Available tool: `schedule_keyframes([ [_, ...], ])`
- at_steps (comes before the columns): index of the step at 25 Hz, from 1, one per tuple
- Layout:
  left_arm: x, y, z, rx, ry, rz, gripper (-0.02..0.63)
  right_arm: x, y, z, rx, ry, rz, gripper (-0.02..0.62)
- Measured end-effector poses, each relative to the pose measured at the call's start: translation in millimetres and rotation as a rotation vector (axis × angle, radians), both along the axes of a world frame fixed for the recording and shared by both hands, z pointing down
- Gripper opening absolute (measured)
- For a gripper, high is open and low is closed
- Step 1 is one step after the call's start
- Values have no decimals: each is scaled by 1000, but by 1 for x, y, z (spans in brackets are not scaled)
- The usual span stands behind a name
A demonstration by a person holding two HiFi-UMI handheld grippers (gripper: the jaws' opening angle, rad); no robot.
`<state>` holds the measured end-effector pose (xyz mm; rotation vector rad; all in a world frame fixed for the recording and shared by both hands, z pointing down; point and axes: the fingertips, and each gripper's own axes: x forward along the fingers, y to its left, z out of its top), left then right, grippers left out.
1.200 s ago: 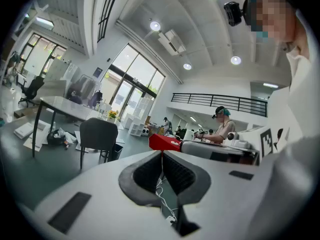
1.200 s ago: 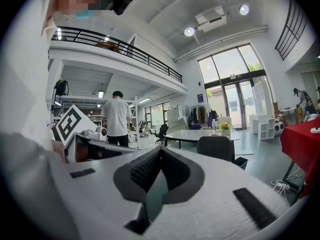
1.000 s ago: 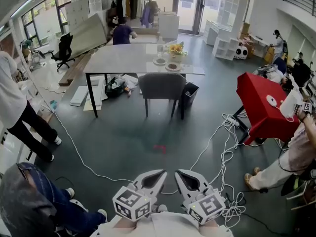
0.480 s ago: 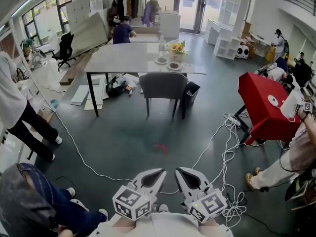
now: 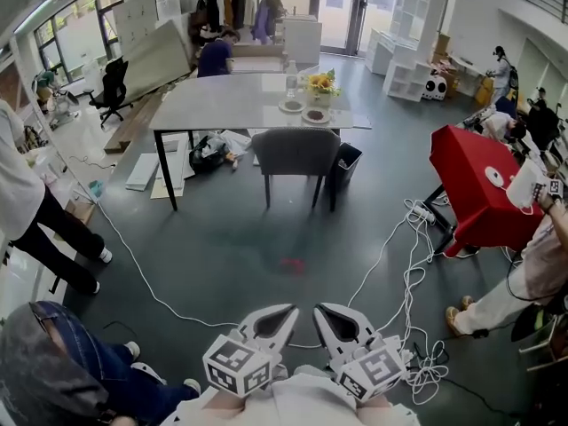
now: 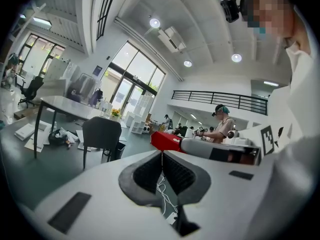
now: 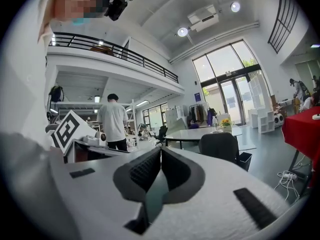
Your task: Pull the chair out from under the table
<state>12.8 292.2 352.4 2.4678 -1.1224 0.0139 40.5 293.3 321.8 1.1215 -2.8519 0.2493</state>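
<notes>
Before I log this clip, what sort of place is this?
Likely an open studio-type workspace: a long grey table with a chair at it, a clothes rack by glass doors, cables trailing across the floor.

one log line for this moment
phase: pre-grasp | chair: pushed in at table, untouched | left gripper: shut, empty | right gripper: shut, empty

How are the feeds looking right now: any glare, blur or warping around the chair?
Head view: fisheye curves the room's edges, yet the chair is sharp and evenly lit. Left gripper view: heavy barrel warping, ceiling lights flare, chair small but clear. Right gripper view: bright windows wash out; chair dark.
</notes>
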Motion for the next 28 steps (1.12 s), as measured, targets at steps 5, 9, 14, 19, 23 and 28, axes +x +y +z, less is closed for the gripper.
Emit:
schedule_keyframes([
  [5,-1,-5,13,-37,13,36,18,-6,-3,13,-30,15,15,3],
  [9,0,-23,14,-37,19,52,18,-2,-21,12,-24,14,40,3],
  [14,0,-60,20,-38,13,55,18,1,-58,20,-29,7,53,3],
  [19,2,-115,22,-35,2,39,18,8,-117,15,-10,-1,49,3],
  [23,12,-163,22,-36,2,25,18,15,-165,14,-5,4,24,3],
  [28,23,-230,15,-27,-2,10,18,24,-236,5,7,2,4,3],
])
